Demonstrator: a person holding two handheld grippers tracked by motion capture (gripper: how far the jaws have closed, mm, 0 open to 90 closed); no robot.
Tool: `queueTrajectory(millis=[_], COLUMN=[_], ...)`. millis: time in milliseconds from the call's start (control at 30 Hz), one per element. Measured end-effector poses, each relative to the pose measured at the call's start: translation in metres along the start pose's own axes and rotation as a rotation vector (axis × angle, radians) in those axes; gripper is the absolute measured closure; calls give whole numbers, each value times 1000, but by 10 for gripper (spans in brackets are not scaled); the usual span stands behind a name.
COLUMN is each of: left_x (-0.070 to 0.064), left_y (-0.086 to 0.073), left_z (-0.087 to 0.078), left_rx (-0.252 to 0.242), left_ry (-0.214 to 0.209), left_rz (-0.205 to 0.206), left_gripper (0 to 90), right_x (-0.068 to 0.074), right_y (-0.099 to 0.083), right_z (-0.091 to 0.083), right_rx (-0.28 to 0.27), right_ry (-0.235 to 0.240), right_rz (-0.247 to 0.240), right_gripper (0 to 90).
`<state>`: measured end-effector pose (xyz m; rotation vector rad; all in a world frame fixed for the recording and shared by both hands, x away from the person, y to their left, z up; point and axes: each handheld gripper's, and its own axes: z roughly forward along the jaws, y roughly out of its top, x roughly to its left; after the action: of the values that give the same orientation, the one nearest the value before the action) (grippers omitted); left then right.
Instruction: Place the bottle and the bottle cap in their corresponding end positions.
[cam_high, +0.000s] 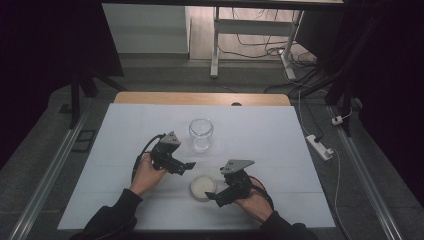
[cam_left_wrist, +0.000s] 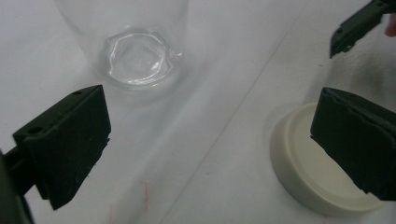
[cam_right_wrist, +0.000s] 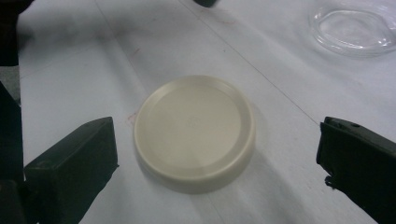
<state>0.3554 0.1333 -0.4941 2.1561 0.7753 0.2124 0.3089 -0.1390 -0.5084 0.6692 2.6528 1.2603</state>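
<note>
High view: glass jar (cam_high: 201, 134) stands upright and open near the middle of the white table cover (cam_high: 125, 150), its cream lid (cam_high: 203, 186) lying flat on the cover nearer to me, well apart from the jar. I judge the work to be capping the jar; nothing of it is done yet. Lid not gripped, jar not steadied.

My right gripper (cam_high: 214, 199) sits just right of the lid, pointing at it. Right gripper view: jaws spread wide, one to either side of the lid (cam_right_wrist: 194, 132), neither touching it. Lid rests rim-down, top face up. Left to do, as I read it: close on the lid, lift, carry to the jar mouth, seat it.

My left gripper (cam_high: 189, 165) hovers between jar and lid, empty. Left gripper view: jaws parted, jar base (cam_left_wrist: 140, 56) ahead, lid (cam_left_wrist: 299, 163) partly behind one jaw.

Room: cover is bare around both things, with open space on every side. Path from lid to jar is short, but my left gripper stands close to it. Table's near edge lies just behind the lid; the far wooden edge (cam_high: 200, 98) is well beyond the jar.
</note>
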Motion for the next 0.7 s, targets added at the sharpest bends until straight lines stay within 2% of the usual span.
queueTrajectory(millis=[333, 500, 700], left_x=[-16, -23, -30], left_y=[-14, -22, -35], left_z=[-16, -26, -39], left_rx=[23, 14, 17], left_ry=[-3, -6, 4], left_rz=[8, -3, -13], left_gripper=[0, 0, 0], right_x=[-4, -7, -14], right_y=[-4, -9, -18], right_z=[-16, -25, -40], right_rx=[1, 1, -9], right_ry=[-25, -49, -82], right_rz=[13, 15, 44], right_gripper=[0, 0, 0])
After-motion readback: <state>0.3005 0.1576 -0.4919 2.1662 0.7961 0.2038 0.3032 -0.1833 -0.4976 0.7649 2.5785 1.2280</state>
